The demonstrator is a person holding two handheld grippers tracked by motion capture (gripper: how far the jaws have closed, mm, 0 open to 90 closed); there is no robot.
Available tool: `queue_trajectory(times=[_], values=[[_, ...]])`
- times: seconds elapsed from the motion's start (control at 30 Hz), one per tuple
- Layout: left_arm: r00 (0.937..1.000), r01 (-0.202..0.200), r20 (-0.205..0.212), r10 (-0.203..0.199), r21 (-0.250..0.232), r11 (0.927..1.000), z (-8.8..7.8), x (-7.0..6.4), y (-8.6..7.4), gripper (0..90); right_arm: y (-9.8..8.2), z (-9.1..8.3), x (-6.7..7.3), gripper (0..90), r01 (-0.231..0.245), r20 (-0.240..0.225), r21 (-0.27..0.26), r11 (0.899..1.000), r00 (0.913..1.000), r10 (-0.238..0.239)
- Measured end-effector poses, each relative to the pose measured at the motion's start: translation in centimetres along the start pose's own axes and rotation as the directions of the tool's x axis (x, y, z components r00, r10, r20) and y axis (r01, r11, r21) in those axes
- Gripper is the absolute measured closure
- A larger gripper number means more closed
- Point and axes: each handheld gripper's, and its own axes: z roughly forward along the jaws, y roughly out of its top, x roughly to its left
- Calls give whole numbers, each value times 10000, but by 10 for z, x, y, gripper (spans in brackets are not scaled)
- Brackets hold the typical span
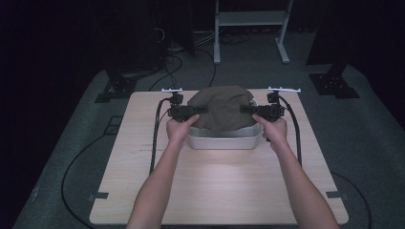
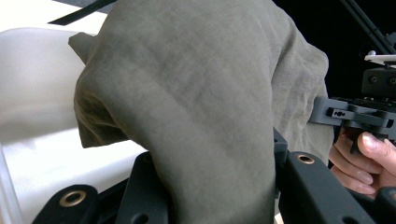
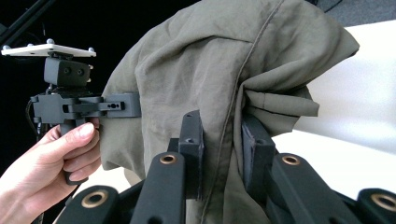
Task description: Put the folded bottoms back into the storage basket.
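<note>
High view: a person stands at the near edge of a pale wooden table (image 1: 215,191), forearms stretched forward, with an olive-brown cloth (image 1: 222,109) held up between the two tools, right over a white plastic tub (image 1: 224,141) that sits toward the far half of the table. The left gripper (image 1: 197,110) has the cloth's left edge and the right gripper (image 1: 248,109) has its right edge, so the cloth's long axis runs straight across from hand to hand, level with the table's far edge. Neither hand is nearer than the other; they mirror each other on either side of the tub.

In the left gripper view the two black jaws are closed on a thick fold of the fabric, which drapes up and over them; the tub's white wall (image 2: 37,93) lies just behind and below. In the right gripper view the jaws are likewise clamped on a bunched seam of the cloth (image 3: 219,93), with the other hand (image 3: 51,163) and its tool beyond it.

To my eye the cloth hangs directly above the tub, its lower folds seemingly inside or at the rim, though I cannot tell whether they touch the bottom. Whatever comes next, lifting out or lowering in, looks like a straight vertical move for both hands together.
</note>
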Motion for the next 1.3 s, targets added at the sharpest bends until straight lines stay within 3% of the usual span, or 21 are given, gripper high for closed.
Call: queue_trajectory(times=[0.63,1.3], values=[[9995,-94,-304,104,322,9994,8,6,-4,631,-4,5,-8,734,-151,312,180,9997,9994,145],[9974,176,-703,-135,577,9982,12,16,-13,611,-13,17,-17,734,-391,488,466,9981,9981,368]])
